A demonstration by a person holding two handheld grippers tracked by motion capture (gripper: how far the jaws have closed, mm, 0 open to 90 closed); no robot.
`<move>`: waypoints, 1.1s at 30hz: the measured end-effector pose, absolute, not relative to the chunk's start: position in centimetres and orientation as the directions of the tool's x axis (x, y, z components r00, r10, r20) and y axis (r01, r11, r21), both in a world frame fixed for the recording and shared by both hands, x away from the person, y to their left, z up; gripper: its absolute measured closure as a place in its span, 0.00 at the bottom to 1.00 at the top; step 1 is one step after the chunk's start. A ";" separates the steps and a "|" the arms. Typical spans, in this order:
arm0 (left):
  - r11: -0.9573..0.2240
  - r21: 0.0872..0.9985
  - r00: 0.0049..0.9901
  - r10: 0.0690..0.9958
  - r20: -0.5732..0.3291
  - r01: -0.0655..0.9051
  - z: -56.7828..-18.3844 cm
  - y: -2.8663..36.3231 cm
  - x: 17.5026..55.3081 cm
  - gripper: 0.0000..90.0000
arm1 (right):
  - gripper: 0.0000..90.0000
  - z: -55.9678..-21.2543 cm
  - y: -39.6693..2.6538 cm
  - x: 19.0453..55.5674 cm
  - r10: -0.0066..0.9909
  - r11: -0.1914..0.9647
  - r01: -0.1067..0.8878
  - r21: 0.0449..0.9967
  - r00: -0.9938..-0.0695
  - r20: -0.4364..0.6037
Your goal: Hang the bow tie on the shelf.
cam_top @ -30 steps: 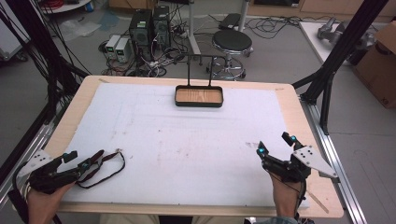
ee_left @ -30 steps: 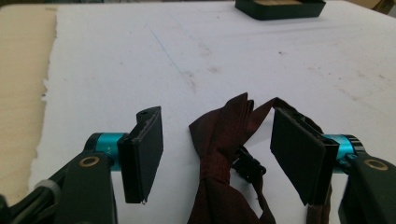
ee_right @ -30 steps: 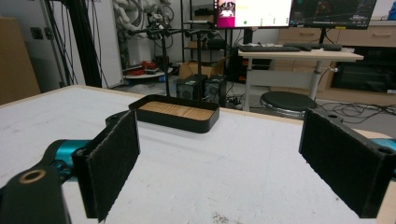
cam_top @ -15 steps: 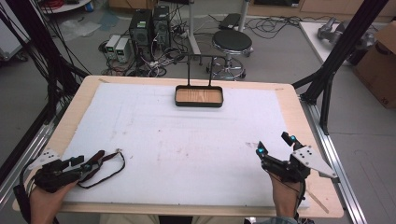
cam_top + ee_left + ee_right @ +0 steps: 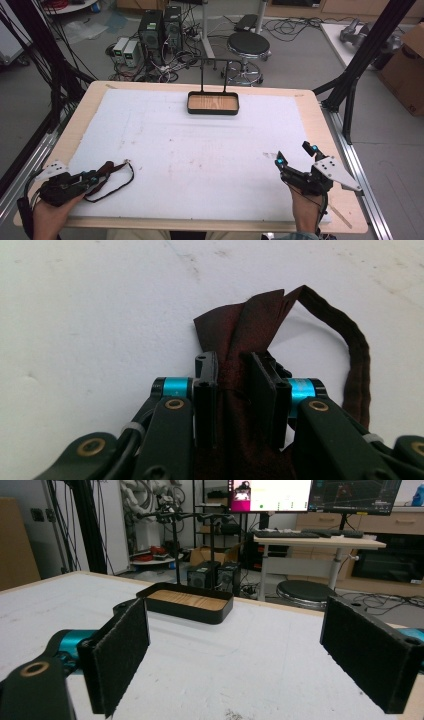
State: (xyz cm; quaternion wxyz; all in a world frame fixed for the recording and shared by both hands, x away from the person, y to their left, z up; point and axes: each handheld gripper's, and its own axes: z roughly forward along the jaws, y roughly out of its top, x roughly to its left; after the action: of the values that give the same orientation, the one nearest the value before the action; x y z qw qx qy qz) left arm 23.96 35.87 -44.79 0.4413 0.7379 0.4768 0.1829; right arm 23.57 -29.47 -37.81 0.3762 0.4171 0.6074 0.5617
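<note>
**Left gripper pinching dark red fabric piece; right gripper idle, spread**

Lower left of the high view: left gripper [image 5: 97, 172] lies low on the white table cover [image 5: 200, 150], jaws pressed together on a dark red fabric piece [image 5: 107, 169]. In the left gripper view the folded cloth [image 5: 250, 330] runs between the two jaws and fans out just past them; a thin strap [image 5: 120, 182] loops off to one side on the cover.

Handling, as a judgement: light, soft, limp, sheen suggests somewhat slippery. Will sag and drag if lifted. Best hold looks like the bunched folded part, as now, not the strap.

Upper centre: black tray with wooden floor [image 5: 212, 103], an upright rack behind it, well apart from the cloth.

Lower right: right gripper [image 5: 295, 156] in a hand, jaws spread wide, nothing between them.
</note>
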 end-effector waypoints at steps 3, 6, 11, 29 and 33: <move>-0.155 0.830 0.485 0.861 -0.152 0.536 -44.7 35.8 23.9 0.83 | 0.13 -37.9 -29.5 23.6 0.929 0.023 0.086 0.996 -0.369 0.011; -0.145 0.847 0.496 0.855 -0.153 0.511 -44.1 35.5 23.8 0.84 | 0.13 -37.9 -29.5 23.7 0.929 0.024 0.086 0.996 -0.369 0.009; -0.126 0.883 0.520 0.842 -0.145 0.451 -42.4 34.7 23.7 0.84 | 0.13 -37.9 -29.7 23.7 0.932 0.020 0.087 0.996 -0.363 0.013; -0.048 0.959 0.552 0.825 -0.119 0.279 -36.8 31.6 28.0 0.84 | 0.13 -37.9 -30.1 23.7 0.936 0.014 0.086 0.996 -0.353 0.017; -0.034 0.967 0.561 0.819 -0.119 0.254 -35.8 30.6 29.5 0.84 | 0.13 -37.9 -30.1 23.7 0.935 0.015 0.087 0.996 -0.354 0.016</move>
State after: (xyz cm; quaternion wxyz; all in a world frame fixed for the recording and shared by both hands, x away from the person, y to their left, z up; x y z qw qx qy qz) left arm 29.47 30.61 -35.77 0.5702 0.6748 0.3976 0.2480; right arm 23.67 -30.09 -37.91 0.3792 0.4236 0.6033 0.5594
